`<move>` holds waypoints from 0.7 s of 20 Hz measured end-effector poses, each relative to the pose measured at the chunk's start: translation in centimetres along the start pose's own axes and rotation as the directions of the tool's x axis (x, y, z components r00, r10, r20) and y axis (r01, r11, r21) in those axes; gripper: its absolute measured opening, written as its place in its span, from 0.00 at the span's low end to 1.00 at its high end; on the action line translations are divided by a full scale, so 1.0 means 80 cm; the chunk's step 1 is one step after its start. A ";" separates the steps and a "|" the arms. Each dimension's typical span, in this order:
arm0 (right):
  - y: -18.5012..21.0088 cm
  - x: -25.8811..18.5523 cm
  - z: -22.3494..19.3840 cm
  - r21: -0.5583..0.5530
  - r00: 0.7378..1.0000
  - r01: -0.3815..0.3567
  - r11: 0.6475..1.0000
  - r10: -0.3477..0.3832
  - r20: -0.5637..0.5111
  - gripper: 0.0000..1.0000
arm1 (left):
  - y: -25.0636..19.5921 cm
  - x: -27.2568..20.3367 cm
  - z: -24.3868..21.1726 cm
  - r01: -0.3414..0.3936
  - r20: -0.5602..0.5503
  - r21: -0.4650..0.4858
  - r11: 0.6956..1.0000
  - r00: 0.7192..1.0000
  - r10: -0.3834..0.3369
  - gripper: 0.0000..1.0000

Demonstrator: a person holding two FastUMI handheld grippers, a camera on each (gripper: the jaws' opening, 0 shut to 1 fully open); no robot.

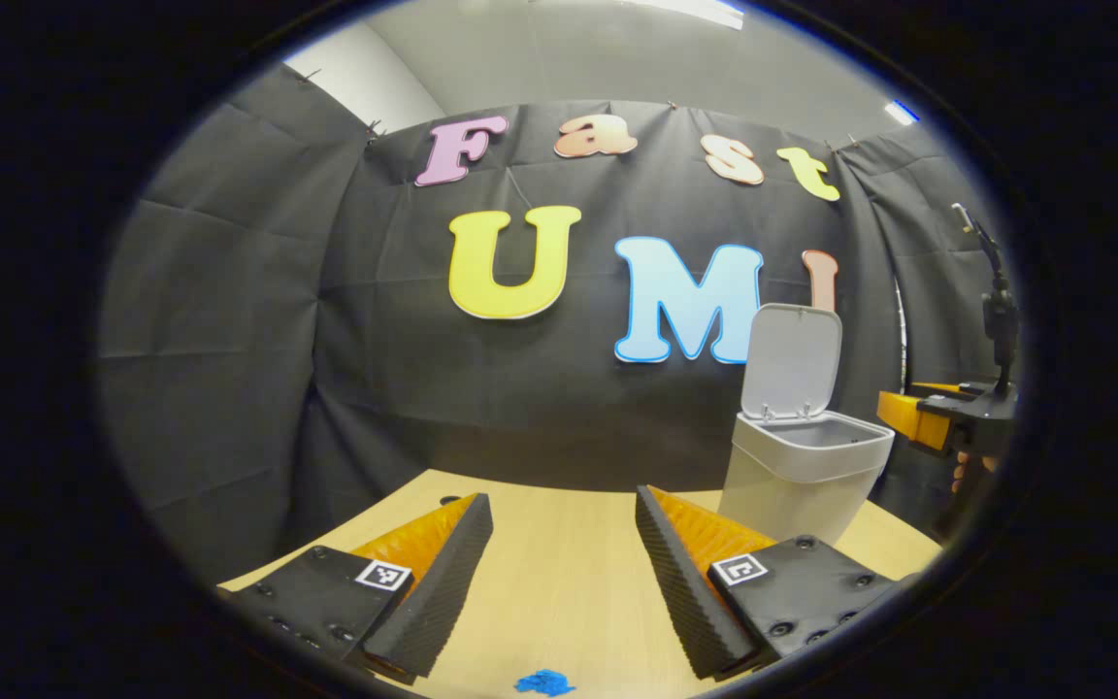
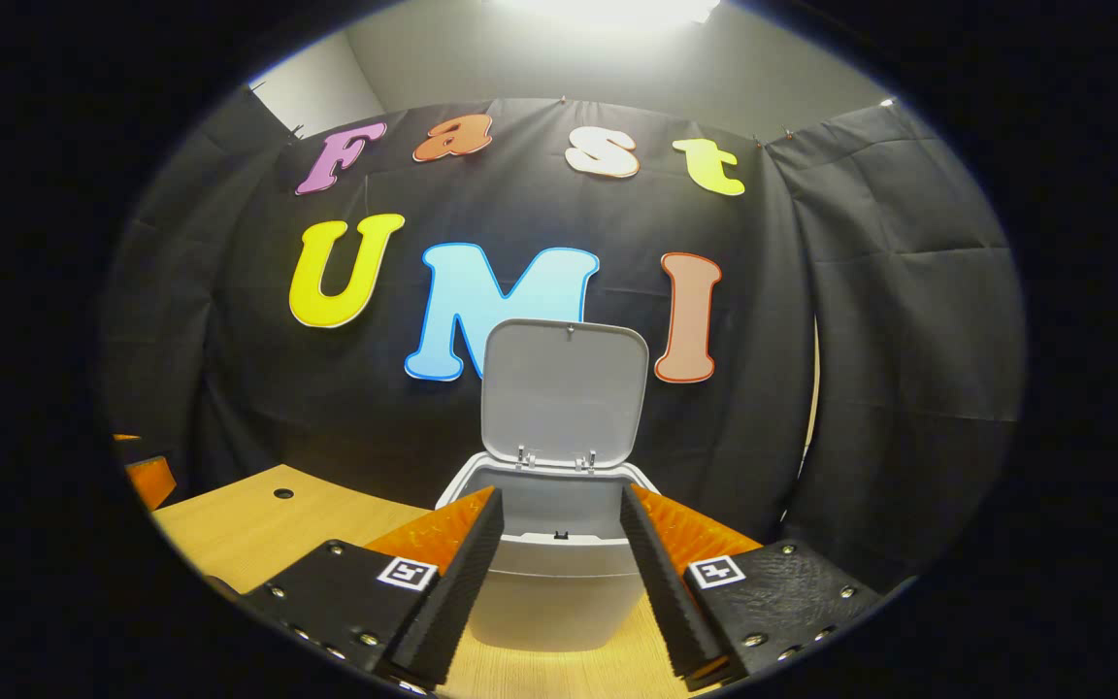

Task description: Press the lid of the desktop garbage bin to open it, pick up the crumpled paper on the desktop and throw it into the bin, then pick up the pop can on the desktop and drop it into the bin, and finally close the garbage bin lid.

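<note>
Left gripper (image 1: 564, 544) hung over the wooden desktop (image 1: 559, 592) with its fingers spread and nothing between them. A small blue scrap (image 1: 545, 683) lay on the desktop near the lower edge of the left gripper view; too small to identify.

Further right in that view stood the garbage bin (image 1: 792, 466), toward the desk's back right, its lid (image 1: 792, 361) swung up and standing nearly upright on the rear hinge. The other gripper and part of the hand holding it showed at the far right edge, cut off there.

In the right gripper view the right gripper (image 2: 559, 558) was also spread wide and empty, aimed at the bin's open mouth, just in front of its rim.

Judgement: the bin looked like light, thin plastic, smooth-sided, likely to slide or tip if pushed hard. The lid should close with a gentle push on its top edge.

The bin's inside could not be made out, so its contents were unknown.
</note>
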State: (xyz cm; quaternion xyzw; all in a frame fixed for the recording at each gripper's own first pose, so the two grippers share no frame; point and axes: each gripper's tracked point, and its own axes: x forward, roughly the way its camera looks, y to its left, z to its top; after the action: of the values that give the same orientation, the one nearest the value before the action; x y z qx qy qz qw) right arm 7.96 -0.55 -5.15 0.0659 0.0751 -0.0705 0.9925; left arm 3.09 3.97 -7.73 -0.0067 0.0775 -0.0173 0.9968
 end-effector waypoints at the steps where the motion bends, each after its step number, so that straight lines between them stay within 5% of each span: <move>1: 0.002 -0.003 0.001 0.003 1.000 -0.003 1.000 0.003 0.004 0.85 | 0.000 0.001 -0.005 0.001 -0.009 -0.002 1.000 1.000 -0.001 0.96; 3: 0.004 -0.009 0.001 0.009 1.000 -0.004 1.000 0.004 0.012 0.95 | 0.003 0.003 -0.022 0.005 -0.026 0.002 1.000 1.000 -0.005 0.97; 14: 0.033 -0.059 -0.007 0.011 1.000 -0.019 1.000 0.019 -0.005 0.95 | -0.001 -0.004 -0.175 0.101 -0.258 0.073 0.992 0.963 -0.079 0.99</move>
State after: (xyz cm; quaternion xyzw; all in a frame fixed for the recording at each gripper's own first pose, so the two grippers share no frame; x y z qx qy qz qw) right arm 3.68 2.76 -4.60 0.0720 0.0768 -0.0612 0.9926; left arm 0.61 3.75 -21.48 0.0347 0.2039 -0.0667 0.9761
